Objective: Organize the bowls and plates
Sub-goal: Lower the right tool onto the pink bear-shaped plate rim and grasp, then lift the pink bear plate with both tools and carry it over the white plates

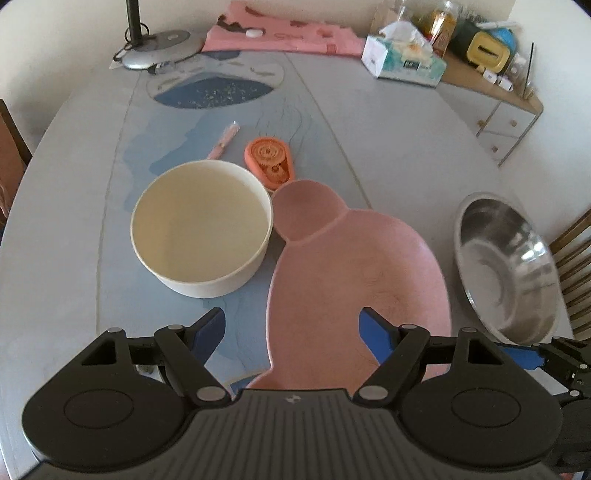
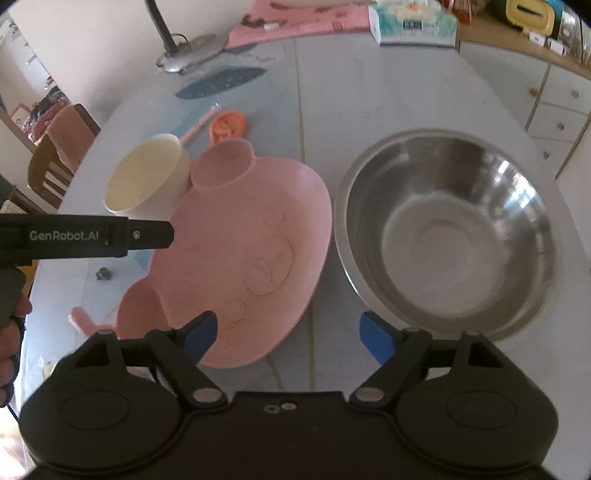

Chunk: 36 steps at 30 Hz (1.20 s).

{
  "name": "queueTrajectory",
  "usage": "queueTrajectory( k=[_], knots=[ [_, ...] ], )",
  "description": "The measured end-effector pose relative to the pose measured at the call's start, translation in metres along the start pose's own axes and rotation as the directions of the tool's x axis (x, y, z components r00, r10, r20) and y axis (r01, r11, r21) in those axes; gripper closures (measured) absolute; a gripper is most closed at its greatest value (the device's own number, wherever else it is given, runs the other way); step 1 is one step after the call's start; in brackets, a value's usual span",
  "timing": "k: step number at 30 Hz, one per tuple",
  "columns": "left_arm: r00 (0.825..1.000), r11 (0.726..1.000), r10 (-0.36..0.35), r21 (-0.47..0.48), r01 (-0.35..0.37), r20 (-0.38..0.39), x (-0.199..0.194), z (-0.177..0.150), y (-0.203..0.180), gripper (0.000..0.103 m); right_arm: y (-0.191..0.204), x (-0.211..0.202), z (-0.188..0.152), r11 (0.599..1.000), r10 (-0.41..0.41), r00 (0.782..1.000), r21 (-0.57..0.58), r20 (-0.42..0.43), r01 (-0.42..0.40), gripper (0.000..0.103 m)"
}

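Note:
A pink animal-shaped plate (image 1: 354, 273) lies on the grey table (image 1: 388, 140), with a cream bowl (image 1: 201, 229) touching its left ear and a steel bowl (image 1: 506, 266) to its right. My left gripper (image 1: 291, 332) is open and empty, its fingers straddling the plate's near left edge. In the right wrist view the plate (image 2: 251, 236) sits at centre, the cream bowl (image 2: 147, 181) at left and the steel bowl (image 2: 450, 229) at right. My right gripper (image 2: 288, 334) is open and empty, over the gap between plate and steel bowl.
An orange gear toy (image 1: 269, 158) and a pink pen (image 1: 223, 142) lie behind the bowl. A lamp base (image 1: 159, 48), pink cloth (image 1: 280, 33) and tissue box (image 1: 402, 59) stand at the far edge. A cabinet (image 1: 498, 122) is at right; the table's right edge is close to the steel bowl.

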<state>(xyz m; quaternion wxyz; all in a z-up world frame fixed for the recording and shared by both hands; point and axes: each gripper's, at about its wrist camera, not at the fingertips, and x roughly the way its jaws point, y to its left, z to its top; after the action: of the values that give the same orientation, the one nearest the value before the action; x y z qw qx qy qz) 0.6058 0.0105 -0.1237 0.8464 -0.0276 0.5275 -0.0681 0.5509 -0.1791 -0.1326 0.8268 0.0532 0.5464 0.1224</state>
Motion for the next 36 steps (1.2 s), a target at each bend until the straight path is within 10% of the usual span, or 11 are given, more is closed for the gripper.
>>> queueTrajectory(
  k=[8,18,36],
  knots=[
    [0.999,0.999,0.009,0.033,-0.008,-0.039,0.024,-0.001,-0.003,0.06,0.0,0.019,0.001,0.999,-0.005,0.999,0.034,-0.032,0.006,0.04],
    [0.998,0.999,0.046,0.003,-0.046,-0.052,0.037,-0.001,0.002,0.088,-0.002,0.022,-0.001,0.998,-0.022,0.999,0.052,-0.025,0.023,0.088],
    [0.999,0.996,0.032,-0.086,-0.028,0.036,0.008,-0.006,0.004,0.094,0.005,-0.027,0.003,0.997,-0.045,0.99,-0.059,0.134,0.054,0.092]
  ],
)
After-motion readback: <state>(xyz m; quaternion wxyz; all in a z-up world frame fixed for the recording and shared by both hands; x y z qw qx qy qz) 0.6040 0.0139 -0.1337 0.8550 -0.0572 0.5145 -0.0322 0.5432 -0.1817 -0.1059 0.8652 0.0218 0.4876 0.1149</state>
